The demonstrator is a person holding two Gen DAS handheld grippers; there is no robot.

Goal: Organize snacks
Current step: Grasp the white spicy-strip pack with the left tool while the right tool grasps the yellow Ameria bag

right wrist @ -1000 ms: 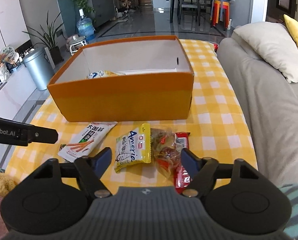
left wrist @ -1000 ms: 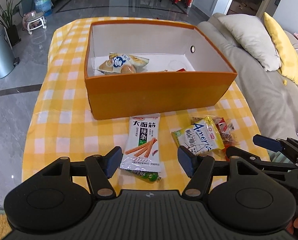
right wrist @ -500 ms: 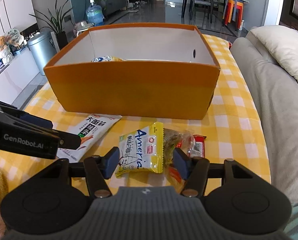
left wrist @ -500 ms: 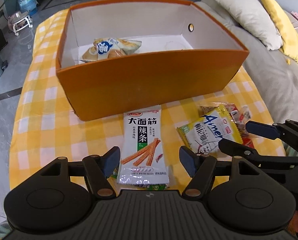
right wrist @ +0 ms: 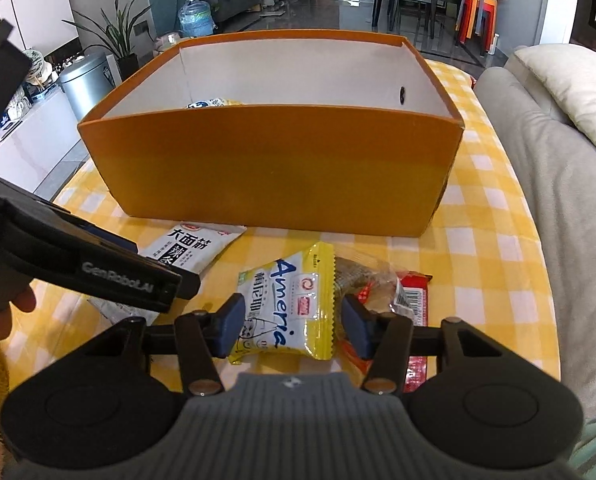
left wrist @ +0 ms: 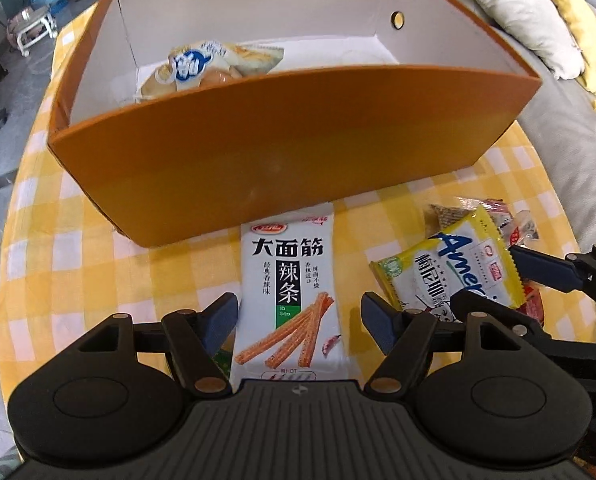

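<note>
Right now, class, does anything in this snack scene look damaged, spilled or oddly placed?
Nothing is spilled or damaged. The only untidy spot: the yellow snack packet lies overlapping a clear-wrapped snack and a red packet, in front of the orange box.

The white snack packet (left wrist: 290, 304) reads "大面筋" over "辣条" on a green strip, with "HOT" near its bottom edge, the yellow packet (right wrist: 288, 306) shows "Ameria" in blue, and the left gripper (right wrist: 170, 286) carries "GenRobot.AI" along its arm.

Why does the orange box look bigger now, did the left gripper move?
Yes. The left gripper has moved down toward the white snack packet and closer to the orange box, its jaws opening around the packet.
</note>
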